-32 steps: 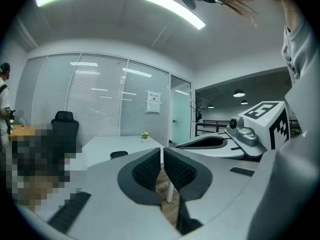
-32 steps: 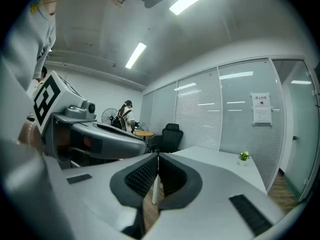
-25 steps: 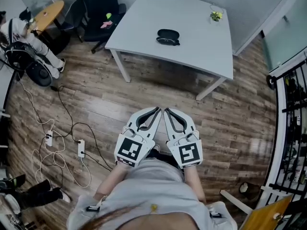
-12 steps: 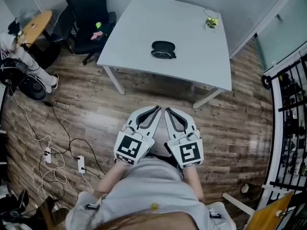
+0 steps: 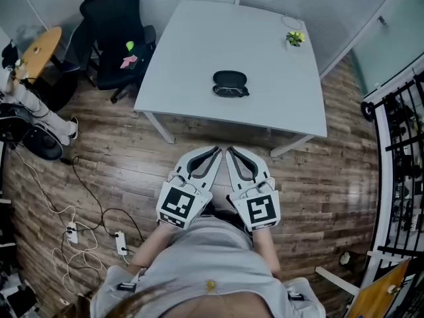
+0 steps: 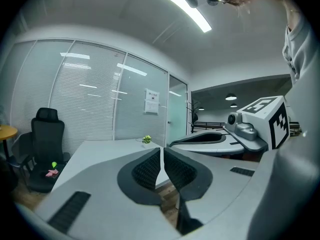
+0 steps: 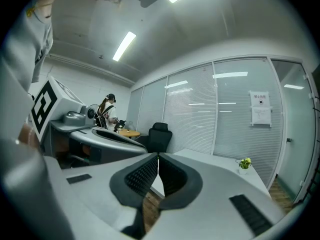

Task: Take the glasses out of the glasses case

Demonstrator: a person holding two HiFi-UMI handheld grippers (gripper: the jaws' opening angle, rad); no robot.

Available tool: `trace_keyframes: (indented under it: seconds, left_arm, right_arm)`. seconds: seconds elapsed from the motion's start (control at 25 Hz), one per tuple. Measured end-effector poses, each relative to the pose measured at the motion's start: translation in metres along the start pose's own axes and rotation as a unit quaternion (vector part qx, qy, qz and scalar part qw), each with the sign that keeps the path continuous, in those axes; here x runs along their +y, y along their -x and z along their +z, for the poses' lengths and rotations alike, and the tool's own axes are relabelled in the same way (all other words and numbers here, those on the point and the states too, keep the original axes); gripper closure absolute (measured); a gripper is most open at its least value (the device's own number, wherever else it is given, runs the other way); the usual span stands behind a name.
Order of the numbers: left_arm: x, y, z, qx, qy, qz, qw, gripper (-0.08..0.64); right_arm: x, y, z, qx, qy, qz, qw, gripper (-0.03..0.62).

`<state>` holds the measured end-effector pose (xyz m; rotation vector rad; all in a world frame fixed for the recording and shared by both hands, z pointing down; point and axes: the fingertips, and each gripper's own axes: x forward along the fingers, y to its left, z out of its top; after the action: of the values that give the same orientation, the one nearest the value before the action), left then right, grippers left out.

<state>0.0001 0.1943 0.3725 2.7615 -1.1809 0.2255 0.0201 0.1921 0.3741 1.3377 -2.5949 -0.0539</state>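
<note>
On the white table (image 5: 199, 58) I see the black glasses case (image 5: 230, 83), its contents unclear. My left gripper (image 5: 216, 153) and right gripper (image 5: 231, 153) hover side by side, well short of it, jaws pressed together, empty.

White table (image 5: 199, 52) on a wood-plank floor (image 5: 331, 171); a small potted plant (image 5: 295, 38) stands near its far right corner. Left of the table is a black office chair (image 5: 114, 18), with a green item (image 5: 130, 45) and a pink item (image 5: 128, 61) on its seat. Farther left is a round wooden table (image 5: 36, 48). Power strips (image 5: 121, 242) with tangled cables lie at lower left. A black metal rack (image 5: 401, 144) fills the right edge.
</note>
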Motion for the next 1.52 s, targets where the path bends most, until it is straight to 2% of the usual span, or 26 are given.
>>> trace_keyframes:
  seconds: [0.44, 0.72, 1.04, 1.52]
  left_arm:
    - [0.032, -0.007, -0.002, 0.002, 0.017, -0.012, 0.9998, 0.518]
    - [0.053, -0.020, -0.006, 0.009, 0.024, 0.001, 0.9997, 0.518]
    - [0.092, -0.061, 0.007, 0.004, 0.021, 0.008, 0.9997, 0.518]
    - [0.142, -0.143, 0.033, 0.008, 0.018, 0.011, 0.9997, 0.518]
  right_arm:
    - [-0.001, -0.032, 0.004, 0.005, -0.008, -0.016, 1.000, 0.574]
    - [-0.011, -0.056, 0.003, 0.013, -0.001, -0.001, 1.000, 0.574]
    - [-0.047, -0.107, 0.016, -0.003, 0.007, 0.008, 1.000, 0.574]
    - [-0.122, -0.172, 0.019, 0.009, 0.018, 0.007, 1.000, 0.574]
